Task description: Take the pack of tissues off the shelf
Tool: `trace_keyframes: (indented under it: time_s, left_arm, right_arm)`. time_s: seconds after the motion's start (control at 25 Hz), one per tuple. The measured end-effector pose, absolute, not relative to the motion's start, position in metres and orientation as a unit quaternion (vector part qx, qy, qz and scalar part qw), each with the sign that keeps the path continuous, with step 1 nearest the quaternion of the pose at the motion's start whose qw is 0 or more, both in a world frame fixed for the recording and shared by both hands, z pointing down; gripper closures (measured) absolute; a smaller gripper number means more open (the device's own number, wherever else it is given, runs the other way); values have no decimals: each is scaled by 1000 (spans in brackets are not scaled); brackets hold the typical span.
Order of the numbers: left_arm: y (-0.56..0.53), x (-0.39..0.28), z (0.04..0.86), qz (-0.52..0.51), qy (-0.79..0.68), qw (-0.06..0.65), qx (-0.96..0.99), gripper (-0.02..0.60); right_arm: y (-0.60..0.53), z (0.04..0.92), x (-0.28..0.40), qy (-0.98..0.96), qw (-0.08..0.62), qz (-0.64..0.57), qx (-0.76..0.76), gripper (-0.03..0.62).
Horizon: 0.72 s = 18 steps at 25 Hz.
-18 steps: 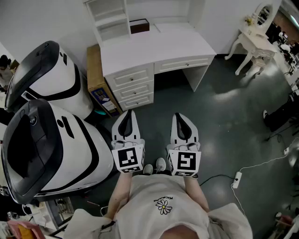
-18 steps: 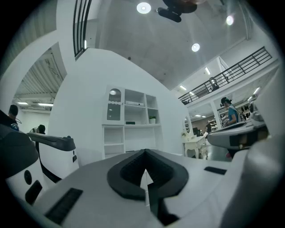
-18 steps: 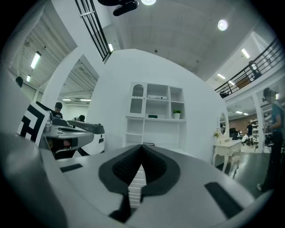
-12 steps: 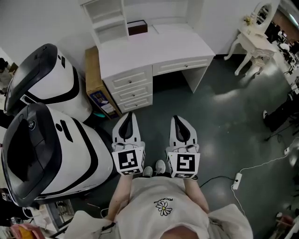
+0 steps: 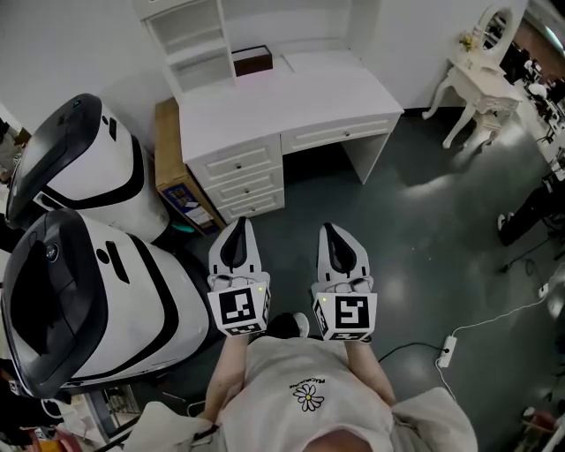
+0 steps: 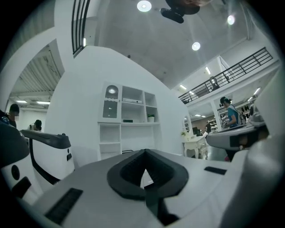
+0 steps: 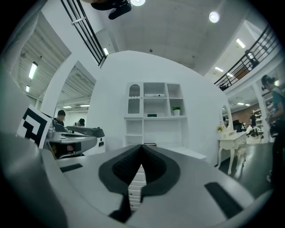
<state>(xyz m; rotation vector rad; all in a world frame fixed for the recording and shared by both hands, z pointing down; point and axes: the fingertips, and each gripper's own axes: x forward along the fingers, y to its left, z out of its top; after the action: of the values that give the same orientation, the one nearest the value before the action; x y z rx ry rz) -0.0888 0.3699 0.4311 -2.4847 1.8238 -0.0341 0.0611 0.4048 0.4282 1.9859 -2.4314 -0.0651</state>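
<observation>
Across bare floor [image 5: 300, 199], left gripper [image 5: 239, 222] and right gripper [image 5: 327, 227], both closed, face desk [image 5: 291, 88].

White desk [image 5: 291, 93] with drawers against white wall [image 5: 71, 48]; open shelf unit [image 5: 187, 40] at its left end. Dark glossy floor [image 5: 424, 221]. White dressing table [image 5: 477, 86] with oval mirror, far right. Round ceiling lights [image 6: 144, 5] overhead.

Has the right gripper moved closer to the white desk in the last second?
No. The right gripper keeps about the same gap to the desk; the whole view shifted.
</observation>
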Motion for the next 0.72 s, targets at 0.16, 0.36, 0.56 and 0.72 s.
trace_keyframes:
  time_s: [0.16, 0.36, 0.56, 0.72]
  left_arm:
    - [360, -92, 434, -3, 603, 19, -797, 583]
    - [332, -93, 430, 9, 611, 22, -791, 583]
    - [288, -83, 419, 23, 602, 41, -797, 583]
    - [243, -77, 416, 30, 596, 50, -801, 583]
  right_arm:
    - [394, 433, 63, -781, 7, -21, 624, 592]
    - [368, 427, 71, -777, 9, -48, 628, 592]
    - [328, 422, 83, -767, 9, -72, 637, 592]
    - [289, 423, 92, -757, 20, -93, 647, 592]
